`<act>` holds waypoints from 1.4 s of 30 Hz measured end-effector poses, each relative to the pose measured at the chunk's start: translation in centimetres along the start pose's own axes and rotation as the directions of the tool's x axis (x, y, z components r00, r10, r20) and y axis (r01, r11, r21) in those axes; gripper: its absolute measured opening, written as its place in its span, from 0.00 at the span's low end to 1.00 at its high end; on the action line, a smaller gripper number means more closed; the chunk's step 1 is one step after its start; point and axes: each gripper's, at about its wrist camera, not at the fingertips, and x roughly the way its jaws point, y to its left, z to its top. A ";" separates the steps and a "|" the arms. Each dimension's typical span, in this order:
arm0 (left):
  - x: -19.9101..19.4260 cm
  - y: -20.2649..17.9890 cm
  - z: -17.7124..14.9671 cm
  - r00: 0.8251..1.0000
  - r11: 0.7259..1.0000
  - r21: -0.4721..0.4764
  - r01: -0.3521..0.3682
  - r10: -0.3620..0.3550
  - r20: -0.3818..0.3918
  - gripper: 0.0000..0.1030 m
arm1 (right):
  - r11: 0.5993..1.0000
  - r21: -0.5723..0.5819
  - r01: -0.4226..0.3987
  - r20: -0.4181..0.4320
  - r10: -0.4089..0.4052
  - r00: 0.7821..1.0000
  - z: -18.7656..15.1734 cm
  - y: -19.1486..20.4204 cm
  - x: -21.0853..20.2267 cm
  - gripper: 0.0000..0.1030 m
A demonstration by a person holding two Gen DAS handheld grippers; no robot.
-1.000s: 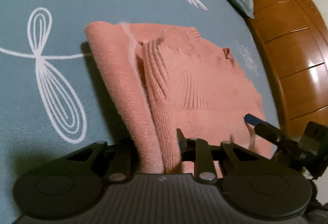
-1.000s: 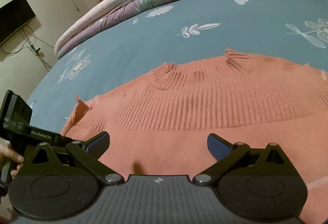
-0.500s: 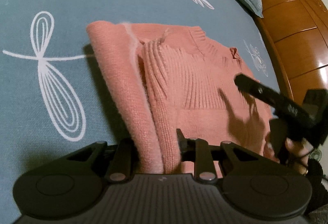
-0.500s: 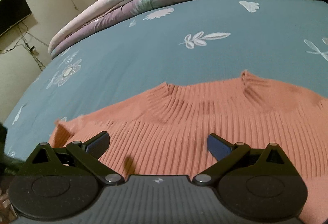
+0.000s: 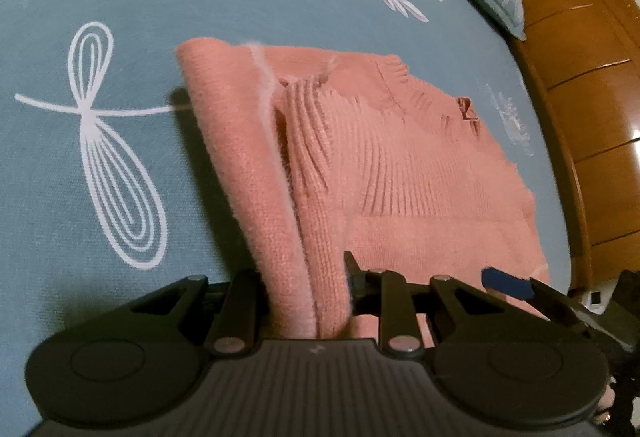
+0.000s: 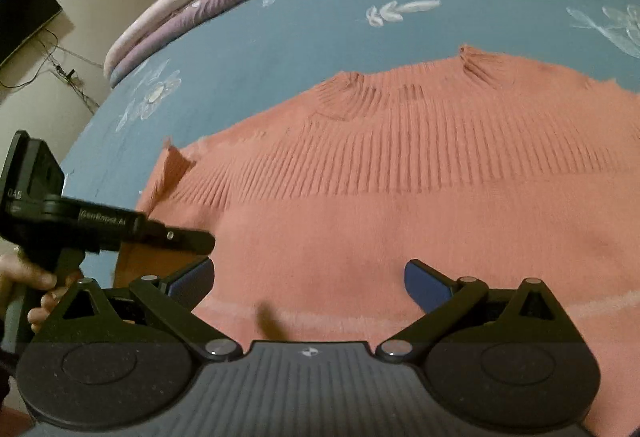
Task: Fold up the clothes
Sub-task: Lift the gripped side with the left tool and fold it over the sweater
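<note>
Pink ribbed sweater [image 6: 400, 205], edge lifted

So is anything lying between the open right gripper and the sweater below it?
Nothing visible. The right gripper hangs open directly over bare knit of the pink sweater. The left gripper is off to its left, shut on the sweater's folded edge, not in the gap.

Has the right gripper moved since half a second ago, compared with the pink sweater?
Yes. In the left wrist view, the right gripper has dropped from over the pink sweater to its near hem, jaws open.
</note>
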 end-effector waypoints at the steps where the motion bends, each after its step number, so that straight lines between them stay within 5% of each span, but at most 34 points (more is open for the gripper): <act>1: -0.1 -0.4 0.1 1.000 1.000 0.011 -0.016 0.016 -0.004 0.19 | 1.000 0.003 0.003 0.016 -0.003 1.000 0.0 -0.3 -0.6 1.00; 10: -2.7 -4.7 1.5 0.999 0.996 0.084 -0.030 0.031 -0.013 0.19 | 0.987 -0.137 0.089 0.113 -0.074 0.991 -0.8 -2.4 -5.2 1.00; 26: -3.8 -15.5 3.4 0.998 0.988 0.145 0.050 -0.043 -0.052 0.19 | 0.943 -0.306 0.127 0.199 -0.067 0.978 -1.9 -4.9 -9.9 1.00; 42: 2.0 -27.0 4.8 0.976 0.953 0.229 0.201 -0.173 -0.136 0.19 | 0.957 -0.146 0.249 0.282 -0.201 0.938 -2.7 -12.0 -15.1 1.00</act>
